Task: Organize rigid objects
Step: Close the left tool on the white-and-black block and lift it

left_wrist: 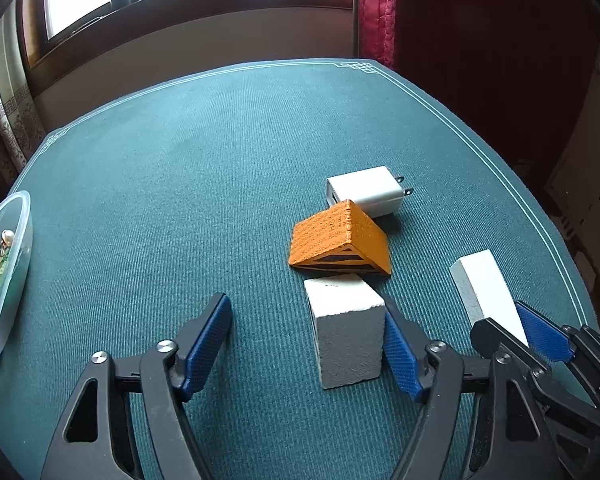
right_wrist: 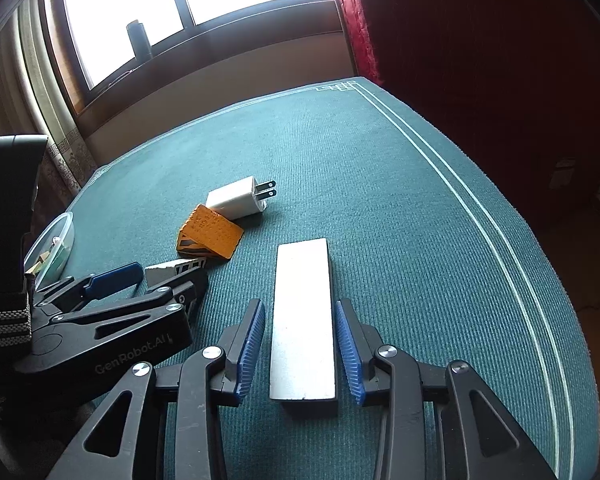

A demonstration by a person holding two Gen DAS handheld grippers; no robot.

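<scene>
Both grippers sit low over the green table (right_wrist: 400,184). On the right gripper (right_wrist: 300,340) the jaws are open, one on each side of a long white block (right_wrist: 303,320), with a small gap both ways. On the left gripper (left_wrist: 306,344) the jaws are wide open, and a chunky white block (left_wrist: 346,332) touches its right pad. Behind that block lie an orange wedge (left_wrist: 336,240) and a white charger (left_wrist: 366,190), close together. A clear tub (left_wrist: 8,280) is cut off at the left edge; the small things inside are hard to make out.
</scene>
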